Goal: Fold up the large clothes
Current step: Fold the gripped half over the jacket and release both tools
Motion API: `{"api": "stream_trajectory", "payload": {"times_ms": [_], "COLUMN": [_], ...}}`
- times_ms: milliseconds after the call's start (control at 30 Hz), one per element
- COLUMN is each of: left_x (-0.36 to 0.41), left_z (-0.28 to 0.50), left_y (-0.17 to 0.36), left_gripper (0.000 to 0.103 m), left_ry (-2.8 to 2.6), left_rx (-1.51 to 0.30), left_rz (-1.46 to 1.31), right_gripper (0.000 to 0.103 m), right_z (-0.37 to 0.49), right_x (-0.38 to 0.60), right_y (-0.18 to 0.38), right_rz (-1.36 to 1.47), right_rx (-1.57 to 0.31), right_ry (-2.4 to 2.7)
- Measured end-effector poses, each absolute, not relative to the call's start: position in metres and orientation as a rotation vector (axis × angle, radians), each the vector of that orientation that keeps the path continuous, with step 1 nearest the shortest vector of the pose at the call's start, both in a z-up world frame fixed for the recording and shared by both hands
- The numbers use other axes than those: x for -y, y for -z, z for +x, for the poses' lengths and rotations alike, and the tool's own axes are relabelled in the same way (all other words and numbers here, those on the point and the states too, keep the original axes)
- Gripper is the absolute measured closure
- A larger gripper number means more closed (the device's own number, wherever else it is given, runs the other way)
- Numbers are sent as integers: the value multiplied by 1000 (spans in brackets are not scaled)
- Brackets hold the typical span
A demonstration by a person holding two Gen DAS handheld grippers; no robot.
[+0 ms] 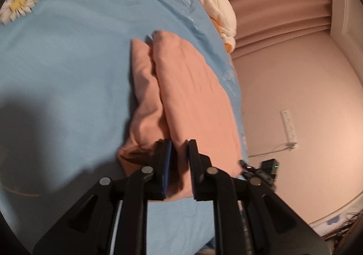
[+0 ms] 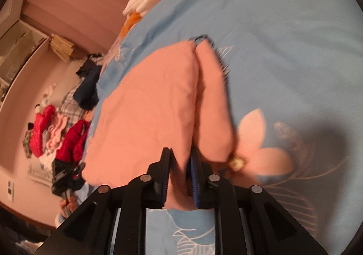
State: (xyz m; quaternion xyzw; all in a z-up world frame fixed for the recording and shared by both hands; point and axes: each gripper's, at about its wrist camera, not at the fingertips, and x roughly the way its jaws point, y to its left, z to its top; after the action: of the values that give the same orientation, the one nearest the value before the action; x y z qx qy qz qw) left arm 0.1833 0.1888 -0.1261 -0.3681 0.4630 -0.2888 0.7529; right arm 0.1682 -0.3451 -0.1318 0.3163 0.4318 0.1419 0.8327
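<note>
A pink garment (image 1: 192,96) lies folded into a long, thick bundle on the blue flowered bed sheet (image 1: 68,62), close to the bed's edge. My left gripper (image 1: 180,141) is at the bundle's near end, with pink fabric filling the narrow gap between its pads. In the right wrist view the same pink garment (image 2: 147,107) runs away from me on the sheet (image 2: 283,51). My right gripper (image 2: 180,150) pinches its near edge the same way. A dark zipper or trim shows along the garment's far right side.
A white and orange blanket (image 1: 217,5) is bunched at the bed's far end, in front of pink curtains (image 1: 283,5). A power strip (image 1: 289,128) lies on the floor beside the bed. On the other side, red, plaid and dark clothes (image 2: 63,132) are piled on the floor.
</note>
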Motion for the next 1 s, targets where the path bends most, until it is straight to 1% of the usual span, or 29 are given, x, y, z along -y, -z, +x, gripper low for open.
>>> {"api": "stream_trajectory", "payload": {"times_ms": [33, 167, 200, 233, 267, 300, 333, 400, 433, 567, 633, 700, 800, 867, 933, 1000], "left_x": [-192, -183, -177, -176, -170, -160, -151, -131, -120, -82, -63, -39, -19, -19, -24, -31], "left_z": [182, 193, 198, 201, 207, 214, 220, 236, 244, 275, 285, 292, 305, 315, 324, 333], "left_y": [122, 100, 95, 95, 92, 88, 87, 84, 84, 85, 85, 92, 112, 129, 137, 137], "left_gripper": [83, 81, 78, 69, 63, 52, 48, 47, 44, 38, 30, 29, 29, 25, 14, 13], "left_ry": [613, 623, 641, 652, 661, 666, 673, 688, 678, 589, 521, 458, 376, 353, 334, 335], "left_rx": [-1004, -967, -959, -955, -952, -949, -950, -967, -983, -1031, -1039, -1041, -1063, -1093, -1085, -1092], "left_rz": [-790, -739, -732, -726, -715, -700, -689, -657, -629, -463, -323, -131, 46, 79, 72, 32], "right_gripper": [82, 80, 80, 80, 80, 80, 80, 80, 80, 80, 80, 80, 80, 80, 80, 80], "right_z": [167, 170, 173, 176, 183, 187, 194, 211, 222, 259, 275, 289, 312, 319, 323, 325], "right_x": [349, 344, 339, 333, 323, 316, 308, 287, 275, 240, 228, 217, 205, 202, 202, 204], "right_y": [126, 106, 102, 99, 94, 92, 91, 91, 91, 95, 98, 102, 120, 132, 135, 134], "right_rz": [661, 560, 546, 532, 513, 502, 489, 442, 398, 255, 207, 155, 71, 58, 64, 79], "right_rx": [-897, -832, -818, -806, -790, -784, -784, -803, -819, -858, -873, -894, -961, -1004, -1003, -1004], "right_ry": [-272, -233, -249, -267, -299, -319, -338, -364, -358, -326, -302, -276, -215, -199, -190, -195]}}
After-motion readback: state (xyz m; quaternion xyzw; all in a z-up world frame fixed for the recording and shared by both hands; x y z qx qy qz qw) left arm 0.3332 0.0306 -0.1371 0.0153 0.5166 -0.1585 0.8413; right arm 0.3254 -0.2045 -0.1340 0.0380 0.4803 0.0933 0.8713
